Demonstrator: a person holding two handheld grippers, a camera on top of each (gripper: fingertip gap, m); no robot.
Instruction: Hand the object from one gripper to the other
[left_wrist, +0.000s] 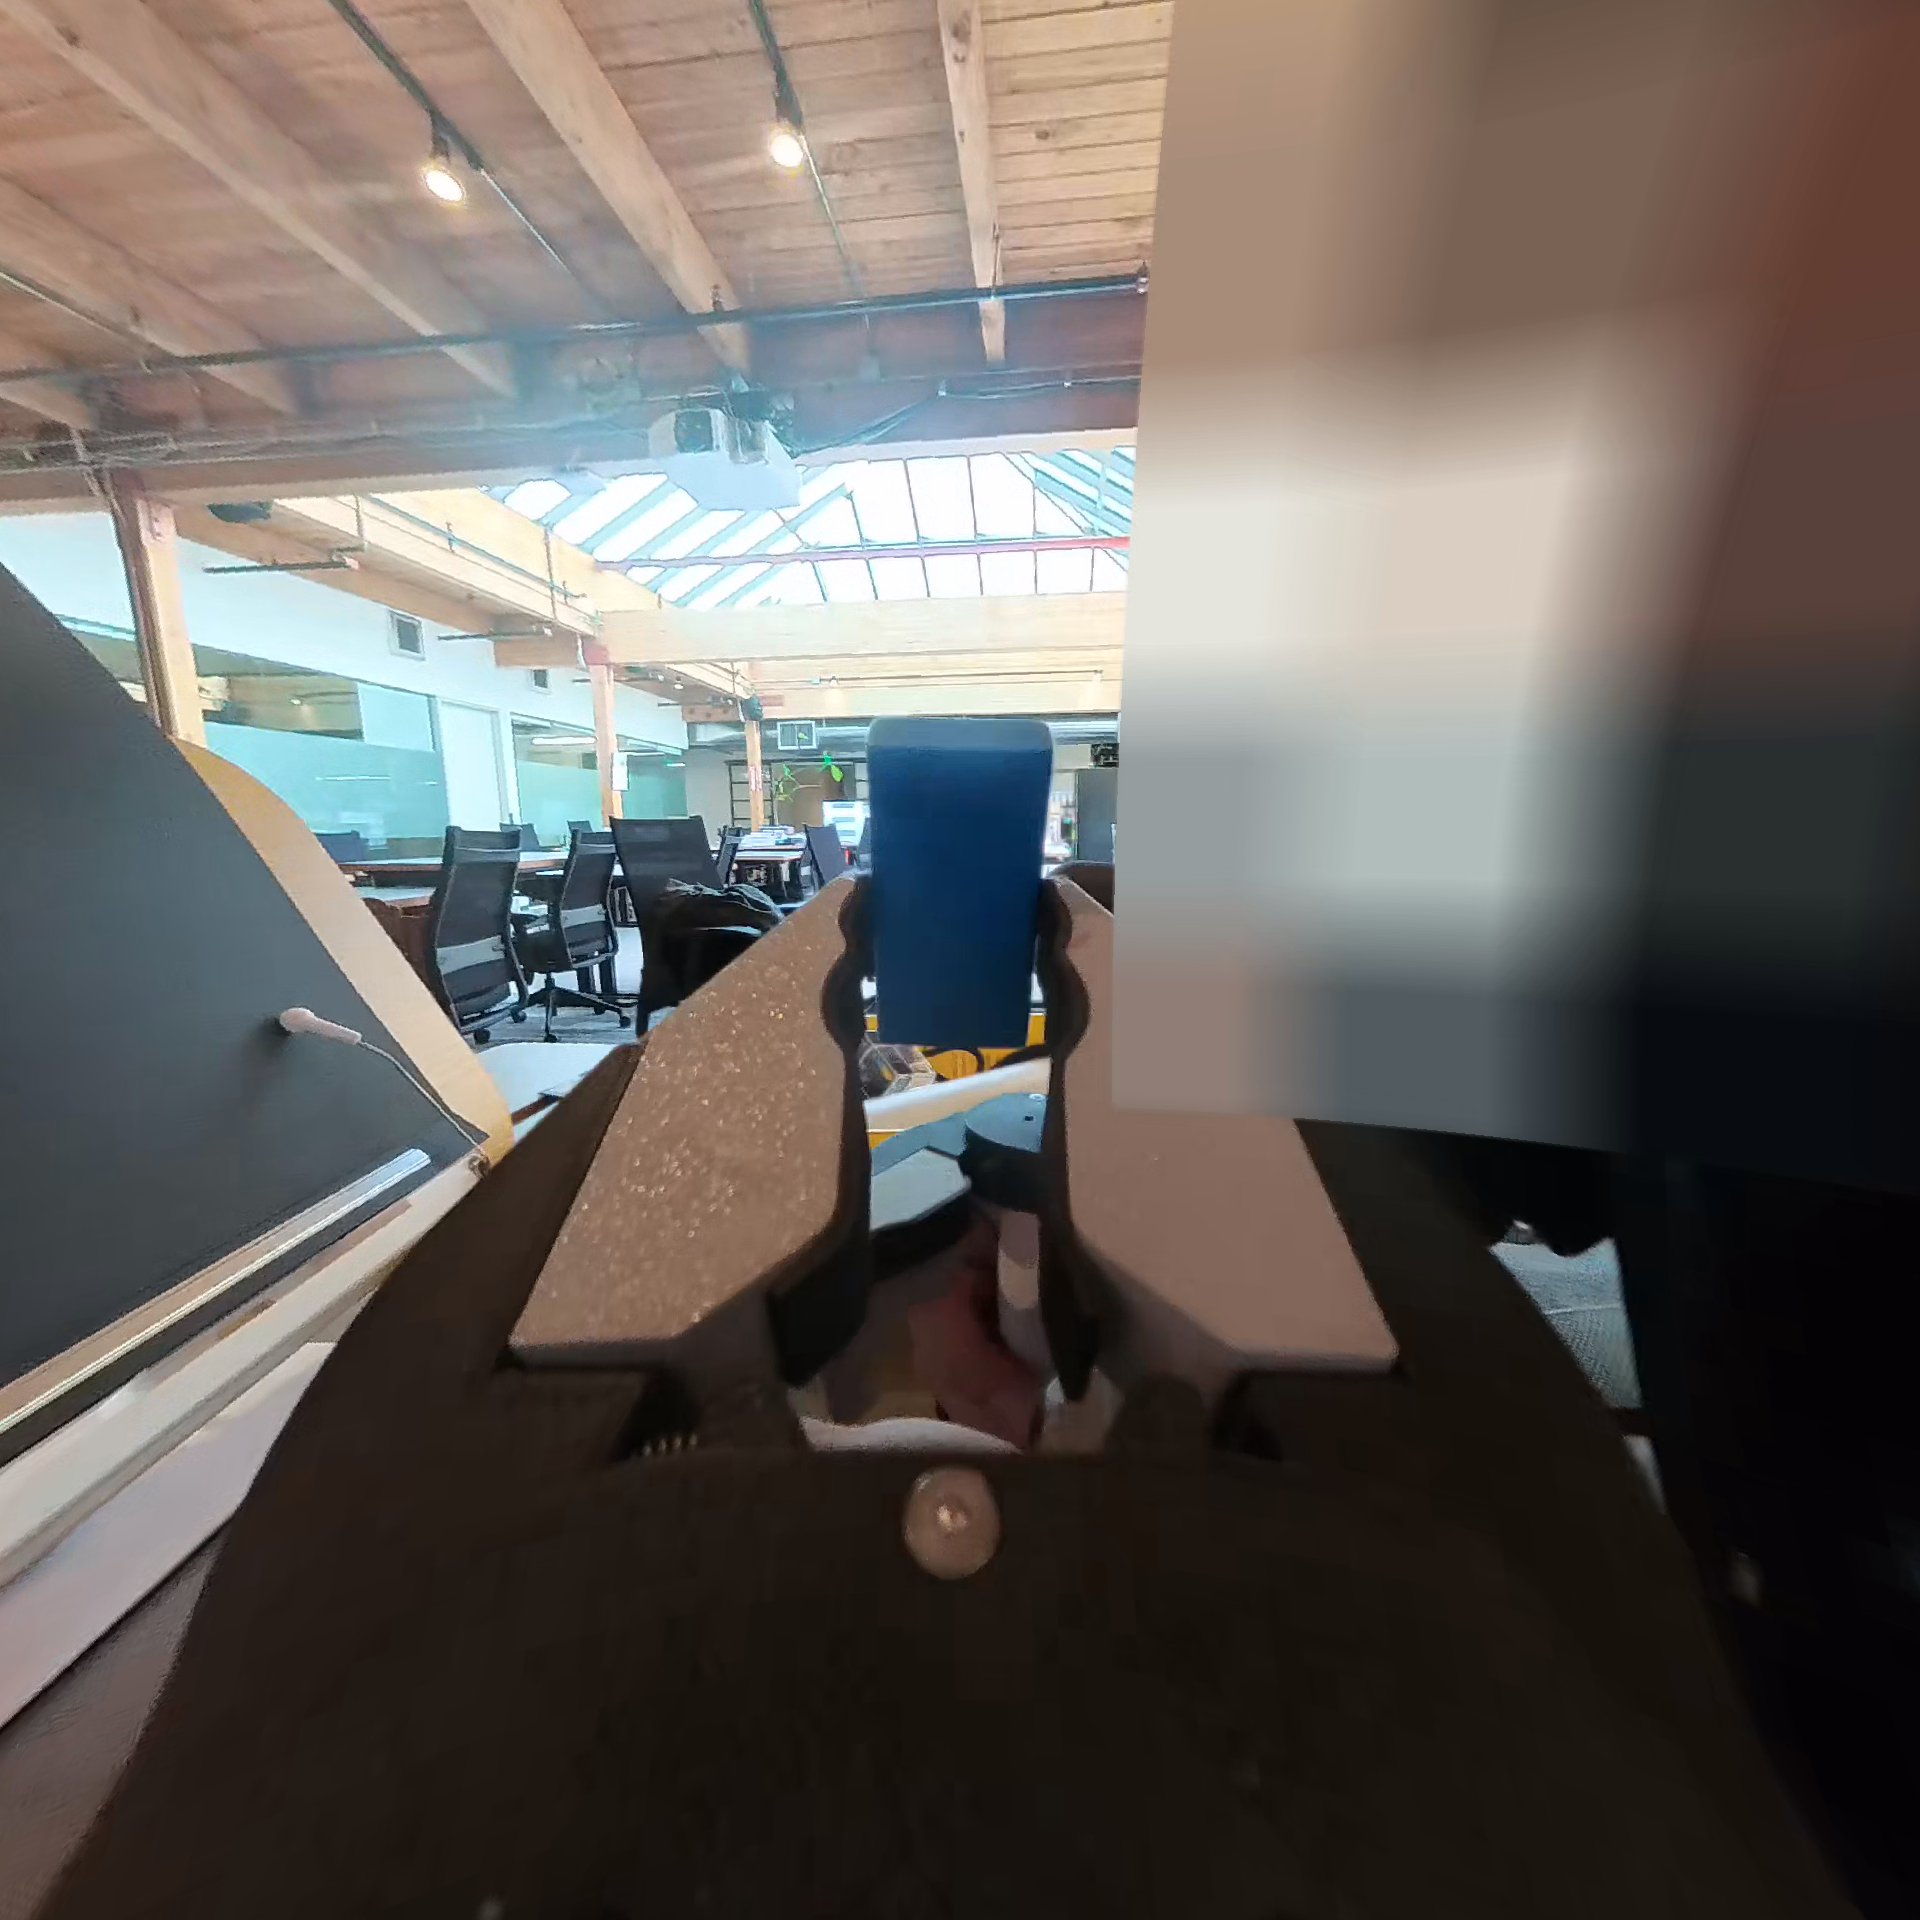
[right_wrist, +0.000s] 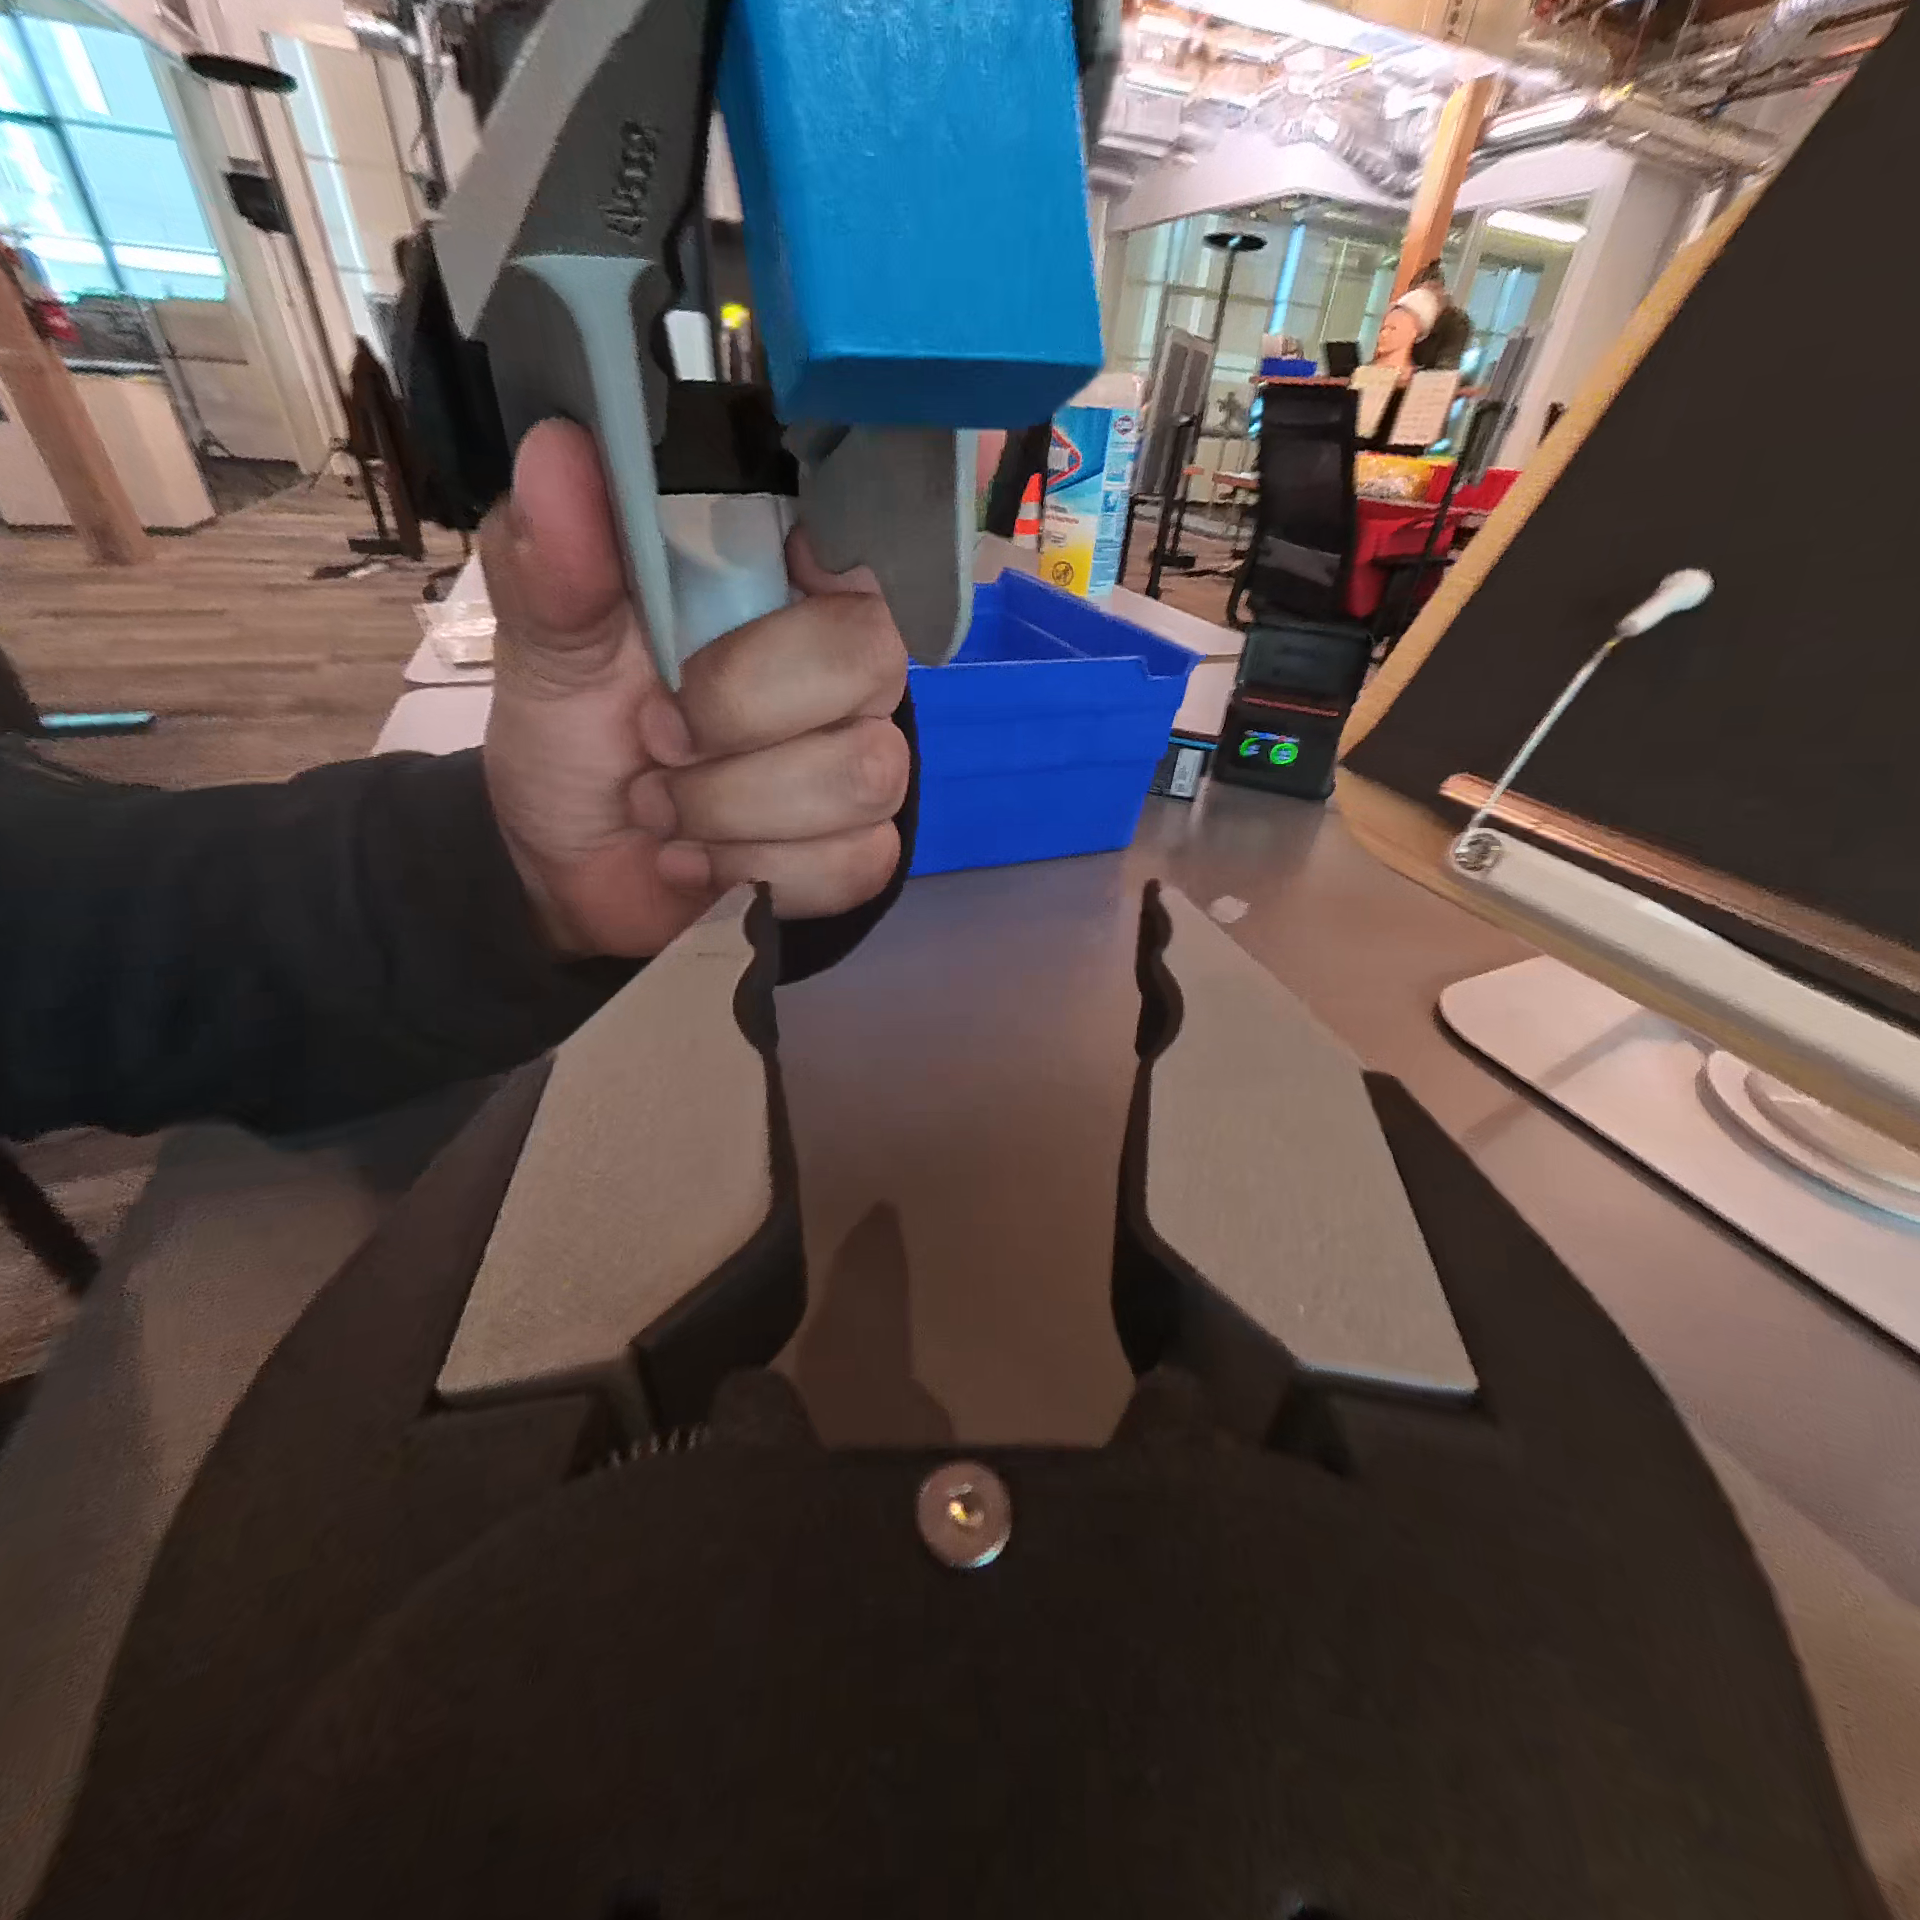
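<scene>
The right gripper (right_wrist: 954, 914) sits nearest in its own view, its 2 jaws spread apart with nothing between them, only the brown table (right_wrist: 966, 1122) showing through the gap. Just beyond and above it, the person's hand (right_wrist: 696, 707) grips the handle of the left gripper (left_wrist: 956, 935), which is clamped on the blue block (right_wrist: 914, 208). The block is held up in the air, off the table, pinched on 2 opposite sides near its lower half, so its far end stands clear of the fingertips in the left wrist view.

The block looks like a rigid, painted rectangular piece, probably light and not fragile; its flat, smooth faces may slip a little under a weak pinch. The best place to take hold appears to be the free end that sticks out past the left jaws, across 2 flat parallel faces, keeping clear of the fingers already there.

Farther back on the table stands a blue bin (right_wrist: 1049, 748), with a small dark device (right_wrist: 1283, 707) beside it and a tall carton (right_wrist: 1096, 488) behind. To the right a monitor (right_wrist: 1714, 582) leans on its stand. None of these lies between the 2 grippers; the main crowding risk, I judge, is the left gripper's own fingers and the hand below.
</scene>
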